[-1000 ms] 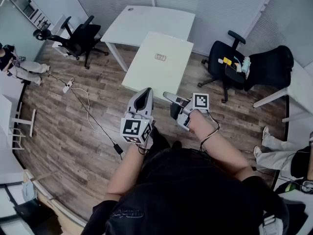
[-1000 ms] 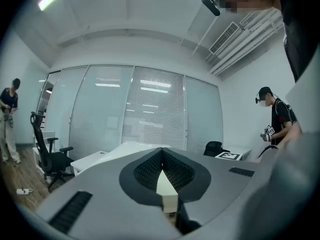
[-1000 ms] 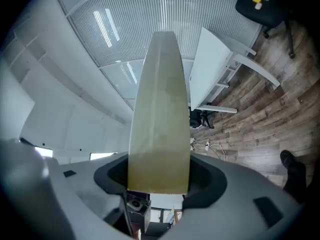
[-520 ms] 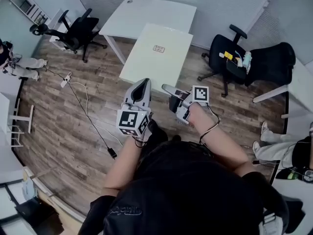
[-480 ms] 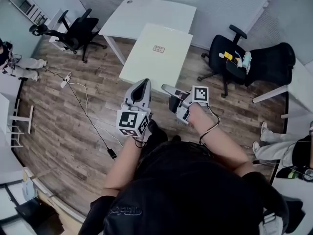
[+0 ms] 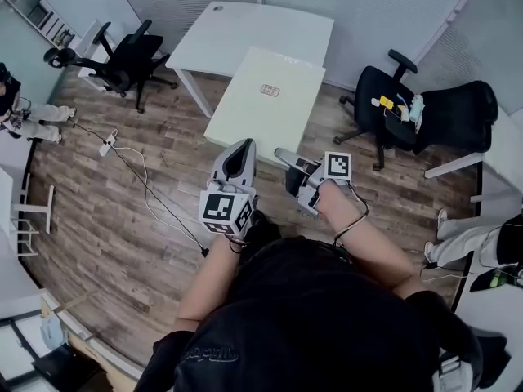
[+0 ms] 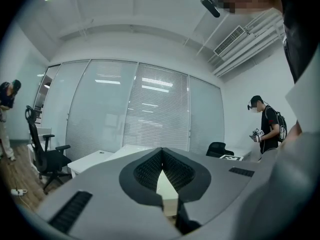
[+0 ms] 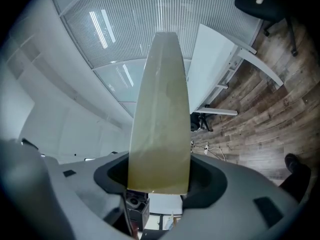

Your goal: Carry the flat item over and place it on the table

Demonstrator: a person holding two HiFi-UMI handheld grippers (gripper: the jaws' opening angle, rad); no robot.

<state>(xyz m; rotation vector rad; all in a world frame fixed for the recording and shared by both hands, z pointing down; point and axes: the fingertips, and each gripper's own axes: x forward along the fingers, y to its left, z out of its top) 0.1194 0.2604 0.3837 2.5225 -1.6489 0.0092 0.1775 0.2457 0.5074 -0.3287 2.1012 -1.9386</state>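
The flat item is a pale cream square board (image 6: 265,104), seen from above hanging over the wooden floor just in front of the white table (image 6: 237,35). My right gripper (image 6: 284,160) is shut on the board's near edge. In the right gripper view the board (image 8: 160,109) runs edge-on out from between the jaws of that gripper (image 8: 159,179). My left gripper (image 6: 239,158) is beside the right one at the board's near edge. Its jaws (image 7: 161,151) meet at the tips, and I see nothing gripped between them.
Black office chairs stand to the left (image 6: 122,55) and right (image 6: 388,96) of the table, with a third (image 6: 458,109) beside another white table (image 6: 498,162). A cable and power strip (image 6: 110,141) lie on the floor. People stand at far left (image 6: 16,109) and right (image 6: 474,243).
Both grippers and the board keep their pose and hold. The view has swayed a little, so the table and chairs shift slightly in the picture.
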